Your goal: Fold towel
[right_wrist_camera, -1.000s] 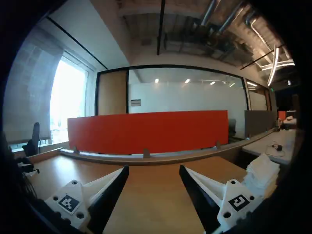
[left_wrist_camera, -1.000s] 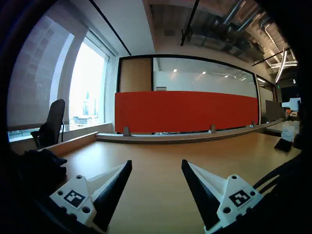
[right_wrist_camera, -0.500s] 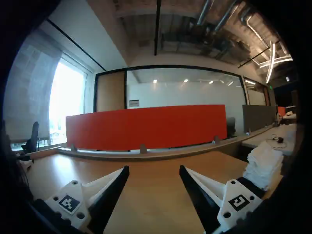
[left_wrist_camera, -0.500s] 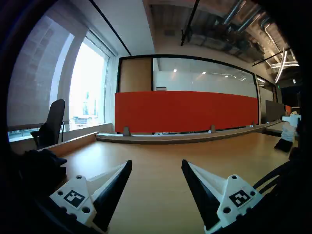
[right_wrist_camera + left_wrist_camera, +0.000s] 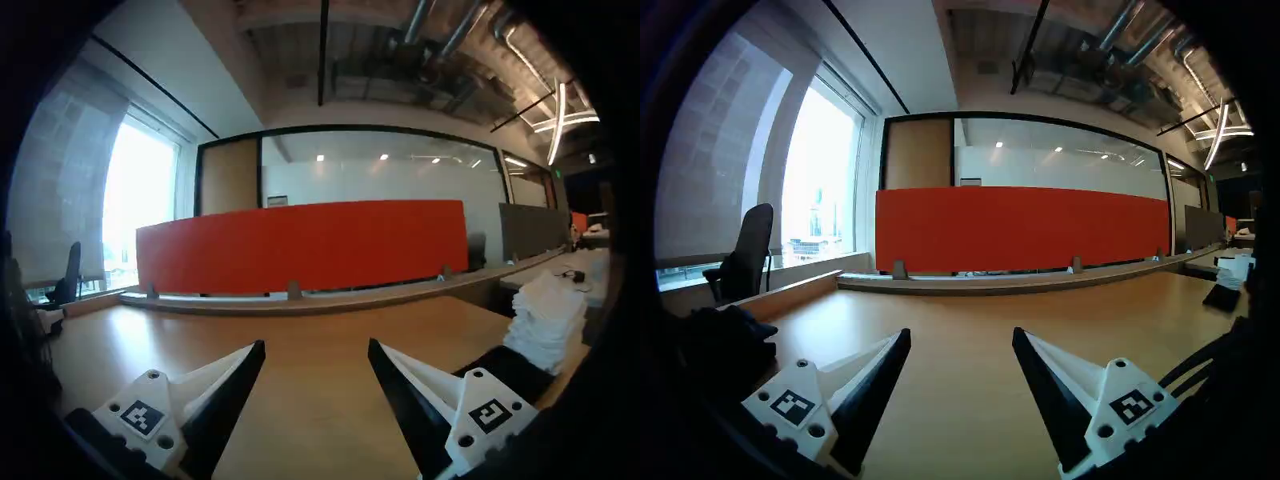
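Facing a red divider (image 5: 1022,228) across the wooden desk (image 5: 1088,300), left gripper (image 5: 960,332) and right gripper (image 5: 316,344) gape.

Left gripper (image 5: 960,330): 2 tapered wedge fingers (image 5: 868,384), white plastic shells w/ black inner faces, pointed tips. Each base has a sq. black-&-white coded tag (image 5: 792,406) w/ small round holes (image 5: 802,364) around it. Black cables (image 5: 1200,364) by its rt finger. Right gripper (image 5: 314,342): same build & colours.

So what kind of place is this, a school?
Probably an open-plan office: a long wooden desk with an orange divider screen, a black office chair by the window, and a glass-walled room behind.
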